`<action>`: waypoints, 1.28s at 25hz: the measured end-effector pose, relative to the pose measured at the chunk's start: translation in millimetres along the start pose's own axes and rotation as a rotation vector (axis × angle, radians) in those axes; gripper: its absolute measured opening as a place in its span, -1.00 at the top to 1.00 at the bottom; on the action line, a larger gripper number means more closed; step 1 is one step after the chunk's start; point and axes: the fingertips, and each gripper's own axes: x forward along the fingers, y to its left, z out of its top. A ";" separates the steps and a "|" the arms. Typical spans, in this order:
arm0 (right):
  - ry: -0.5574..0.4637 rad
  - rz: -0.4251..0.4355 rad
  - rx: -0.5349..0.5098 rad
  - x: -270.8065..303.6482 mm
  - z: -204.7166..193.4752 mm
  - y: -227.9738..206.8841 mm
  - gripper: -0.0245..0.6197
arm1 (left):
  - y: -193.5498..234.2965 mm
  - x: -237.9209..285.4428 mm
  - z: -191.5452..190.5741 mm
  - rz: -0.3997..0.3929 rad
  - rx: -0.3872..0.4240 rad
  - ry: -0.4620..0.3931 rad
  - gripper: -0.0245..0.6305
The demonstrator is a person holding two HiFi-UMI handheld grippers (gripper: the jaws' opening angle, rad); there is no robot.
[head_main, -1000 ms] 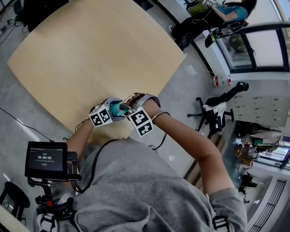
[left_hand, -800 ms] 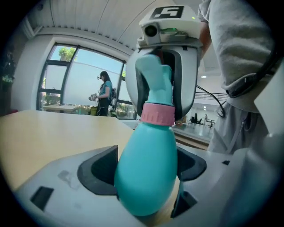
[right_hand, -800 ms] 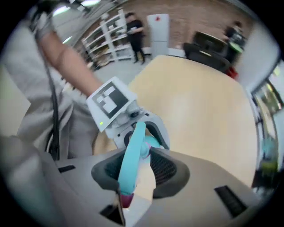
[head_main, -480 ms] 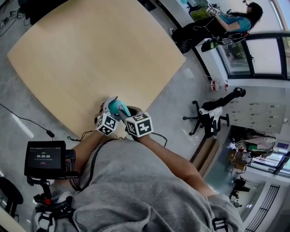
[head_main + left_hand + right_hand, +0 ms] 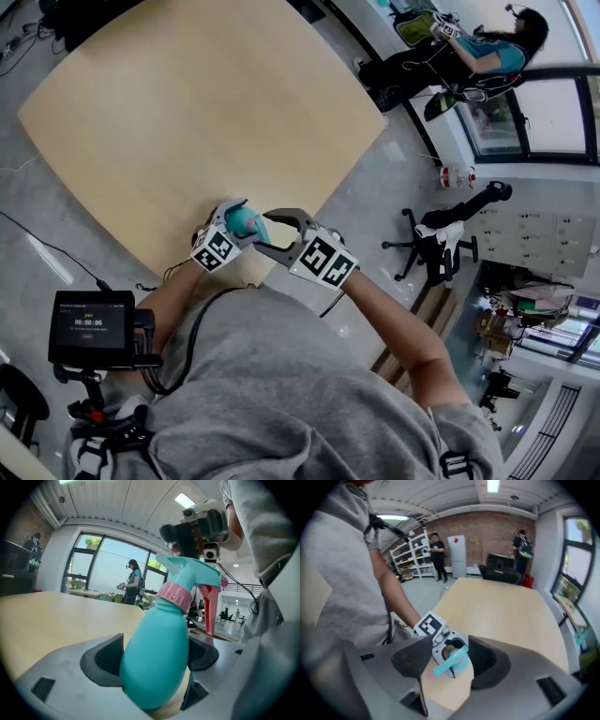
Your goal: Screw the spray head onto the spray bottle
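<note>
The left gripper (image 5: 240,219) is clamping its dark pads on the bulging belly of a smooth, egg-shaped teal plastic spray bottle (image 5: 157,653), holding it tilted at the near edge of the pale wood-grain table (image 5: 187,112). The teal spray head (image 5: 192,571) is sitting on the bottle's neck. I cannot tell whether it is screwed fully home. The right gripper (image 5: 263,232) is opening, its grey jaws standing apart just beside the bottle's top with neither pad pressing on it. Only the left gripper view is showing the ribbed pink collar (image 5: 174,595) and the long red trigger (image 5: 209,609). The head view is catching just a rounded teal patch, while the right gripper view is looking at the nozzle and the left gripper's marker cube (image 5: 429,624).
</note>
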 end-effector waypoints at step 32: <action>0.030 -0.072 0.274 62.6 -57.2 -19.9 0.53 | -1.1 -4.1 -3.4 -0.012 -0.010 -0.013 -0.20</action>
